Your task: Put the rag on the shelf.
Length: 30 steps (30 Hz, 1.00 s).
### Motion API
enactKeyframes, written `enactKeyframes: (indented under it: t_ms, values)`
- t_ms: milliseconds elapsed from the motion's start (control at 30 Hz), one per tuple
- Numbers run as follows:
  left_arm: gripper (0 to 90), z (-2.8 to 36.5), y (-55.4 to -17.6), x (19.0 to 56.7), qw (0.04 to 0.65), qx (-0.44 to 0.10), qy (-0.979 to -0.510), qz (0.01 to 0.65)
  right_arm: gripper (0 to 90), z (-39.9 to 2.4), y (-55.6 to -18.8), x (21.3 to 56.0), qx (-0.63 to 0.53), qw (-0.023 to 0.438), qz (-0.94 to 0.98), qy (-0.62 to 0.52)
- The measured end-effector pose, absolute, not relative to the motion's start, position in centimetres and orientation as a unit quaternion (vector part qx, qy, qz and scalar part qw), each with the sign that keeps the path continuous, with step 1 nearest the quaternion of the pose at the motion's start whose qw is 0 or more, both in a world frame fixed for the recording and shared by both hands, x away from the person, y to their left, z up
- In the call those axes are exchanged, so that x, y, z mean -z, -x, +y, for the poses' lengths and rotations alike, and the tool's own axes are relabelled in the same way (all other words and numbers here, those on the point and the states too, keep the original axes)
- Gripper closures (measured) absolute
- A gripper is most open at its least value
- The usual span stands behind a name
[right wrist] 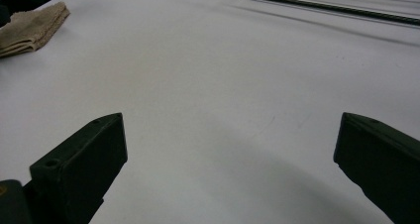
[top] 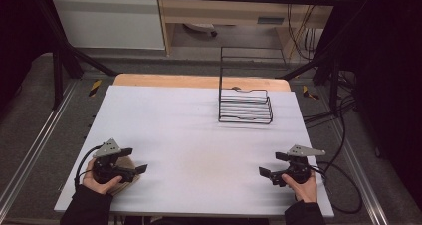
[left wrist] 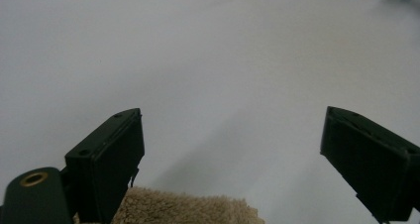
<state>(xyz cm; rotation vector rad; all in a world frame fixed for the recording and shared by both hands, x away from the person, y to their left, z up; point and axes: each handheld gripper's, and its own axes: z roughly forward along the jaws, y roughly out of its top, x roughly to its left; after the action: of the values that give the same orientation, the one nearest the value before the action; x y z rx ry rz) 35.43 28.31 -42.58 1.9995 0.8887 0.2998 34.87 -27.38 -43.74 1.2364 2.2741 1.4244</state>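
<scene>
A folded beige towel lies on the white table at the near left, partly under my left gripper. In the left gripper view the towel sits just below the wide-apart jaws of the left gripper, with nothing between them. My right gripper rests at the near right, open and empty. The right gripper view has its own gripper open over bare table, the towel far off at the upper left. A black wire rack stands at the far right of the table.
The rack's base wire crosses the top of the right gripper view. Cables trail off the table's right edge. A black frame and a wooden cabinet stand beyond the table's far edge.
</scene>
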Motion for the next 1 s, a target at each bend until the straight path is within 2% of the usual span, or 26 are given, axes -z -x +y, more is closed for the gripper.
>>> enactKeyframes:
  t_ms: [1000]
  values:
    - [11.4, 30.1, -35.9, 41.4, 0.439, -0.126, -0.806, 0.376, 0.6, -27.2, -34.8, 43.9, -0.472, 0.093, 0.770, -0.419]
